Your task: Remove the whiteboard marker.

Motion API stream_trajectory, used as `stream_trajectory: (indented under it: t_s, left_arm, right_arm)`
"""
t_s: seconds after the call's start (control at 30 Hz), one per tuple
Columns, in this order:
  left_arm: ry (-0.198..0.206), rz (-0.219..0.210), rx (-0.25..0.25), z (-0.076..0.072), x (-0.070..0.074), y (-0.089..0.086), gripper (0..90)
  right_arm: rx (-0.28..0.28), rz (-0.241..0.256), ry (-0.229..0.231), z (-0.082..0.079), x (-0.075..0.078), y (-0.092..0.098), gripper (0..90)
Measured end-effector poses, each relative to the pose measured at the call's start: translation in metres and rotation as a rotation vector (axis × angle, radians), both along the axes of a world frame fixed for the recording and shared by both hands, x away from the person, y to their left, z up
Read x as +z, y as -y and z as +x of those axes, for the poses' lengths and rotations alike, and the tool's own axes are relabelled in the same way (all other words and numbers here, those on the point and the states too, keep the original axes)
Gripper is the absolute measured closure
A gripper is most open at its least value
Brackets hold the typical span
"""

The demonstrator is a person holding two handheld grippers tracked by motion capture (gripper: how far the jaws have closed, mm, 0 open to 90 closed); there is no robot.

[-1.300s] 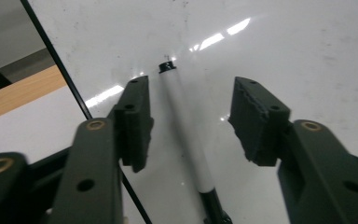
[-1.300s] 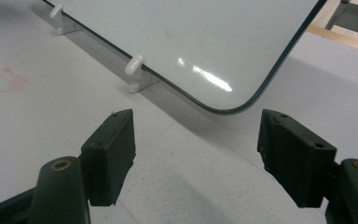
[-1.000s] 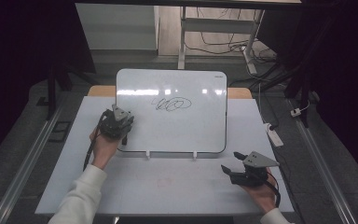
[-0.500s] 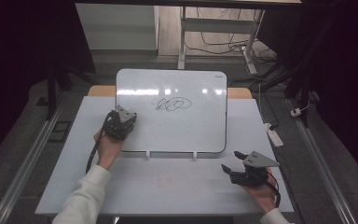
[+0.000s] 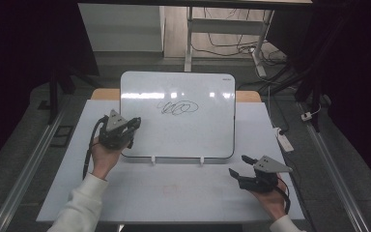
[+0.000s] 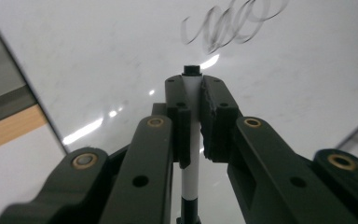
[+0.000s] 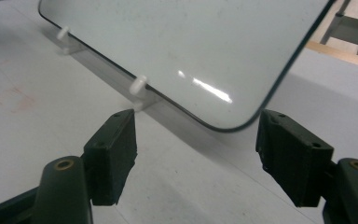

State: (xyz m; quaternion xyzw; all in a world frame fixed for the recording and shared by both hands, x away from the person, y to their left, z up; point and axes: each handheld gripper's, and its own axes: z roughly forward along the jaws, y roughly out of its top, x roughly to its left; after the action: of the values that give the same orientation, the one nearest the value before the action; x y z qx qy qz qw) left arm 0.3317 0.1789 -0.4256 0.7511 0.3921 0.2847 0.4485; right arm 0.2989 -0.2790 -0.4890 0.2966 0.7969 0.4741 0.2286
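Dark surroundings frame a pale table (image 5: 174,203) on which a whiteboard (image 5: 207,130) leans back on two small white pegs (image 5: 153,158), tilted so its face meets the person squarely and can be written on from the seat. A black scribble (image 5: 177,107) sits in the upper middle of the board.

At the board's lower left edge, the left claw (image 5: 131,126) is clenched on a marker (image 6: 189,140). In the left gripper view the white barrel stands upright between the two jaws, with its dark end poking out just past them and aimed at the board below the scribble. Held that way, the tip leads and the jaws stay clear of the glossy face. I cannot tell if the tip touches the board.

Well apart, the right claw (image 5: 236,175) rests low on the table near the board's lower right corner, jaws spread wide and gripping nothing, likely parked out of the way.
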Motion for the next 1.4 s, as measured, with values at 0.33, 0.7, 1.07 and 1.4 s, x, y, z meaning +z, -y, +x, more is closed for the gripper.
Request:
stream_trajectory:
  t_s: [0.33,0.7,1.07,1.4]
  left_arm:
    - [-0.007,-0.042,-0.222,-0.014,0.005,0.065,81.4]
    - [-0.011,-0.022,-0.356,-0.022,0.003,0.124,81.4]
    - [-0.007,-0.018,-0.38,-0.027,0.002,0.139,81.4]
    - [-0.003,-0.017,-0.388,-0.029,0.001,0.146,81.3]
  right_arm:
    - [0.071,0.043,-0.081,0.001,0.017,-0.029,30.5]
    - [0.154,0.044,-0.177,0.014,0.024,-0.093,33.5]
    - [0.178,0.101,-0.272,0.021,0.022,-0.128,47.3]
    - [0.178,0.146,-0.35,0.028,0.018,-0.135,68.3]
